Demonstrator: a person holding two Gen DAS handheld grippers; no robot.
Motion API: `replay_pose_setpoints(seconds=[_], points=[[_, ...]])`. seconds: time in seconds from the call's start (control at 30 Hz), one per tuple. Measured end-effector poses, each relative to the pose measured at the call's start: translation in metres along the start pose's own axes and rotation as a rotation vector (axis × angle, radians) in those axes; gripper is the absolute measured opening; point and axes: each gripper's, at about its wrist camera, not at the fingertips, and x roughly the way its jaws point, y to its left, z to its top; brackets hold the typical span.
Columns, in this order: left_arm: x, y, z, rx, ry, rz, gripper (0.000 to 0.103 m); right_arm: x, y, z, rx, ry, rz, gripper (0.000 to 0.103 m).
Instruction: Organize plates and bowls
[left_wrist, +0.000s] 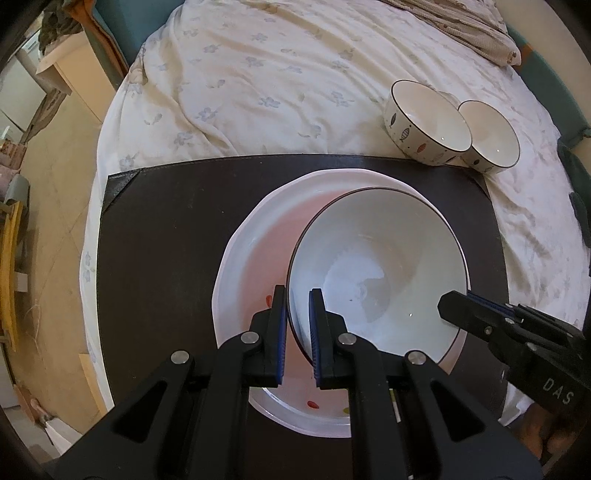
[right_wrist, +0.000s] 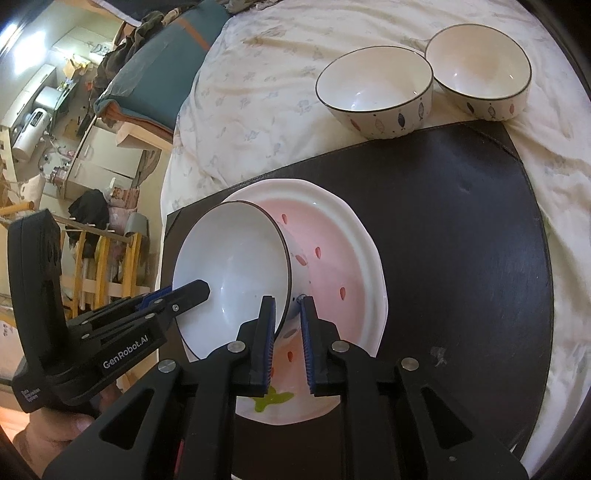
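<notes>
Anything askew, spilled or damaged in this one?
Only the bowl: it sits tilted over the pink plate, its rim straddled by the left hand-held gripper and right hand-held gripper. No spills or breakage show.

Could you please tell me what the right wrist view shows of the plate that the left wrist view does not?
Only the right wrist view shows the plate's green mark and many red drops. Only the left wrist view shows the left gripper's fingers straddling the big bowl's rim. Both show the big bowl tilted on the plate, on the dark mat, and two small bowls beyond.
</notes>
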Motion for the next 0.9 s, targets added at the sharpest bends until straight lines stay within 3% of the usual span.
replay_pose_setpoints(seconds=[0.37,0.9], points=[[-0.008,-0.007,-0.001,0.040,-0.024,0.065,0.009,-0.004,0.012,-0.004,-0.062,-0.012,-0.055,0.017],[-0.033,-0.012,0.003,0.050,-0.097,0.121,0.011,-0.023,0.010,0.000,-0.022,-0.056,-0.017,0.017]])
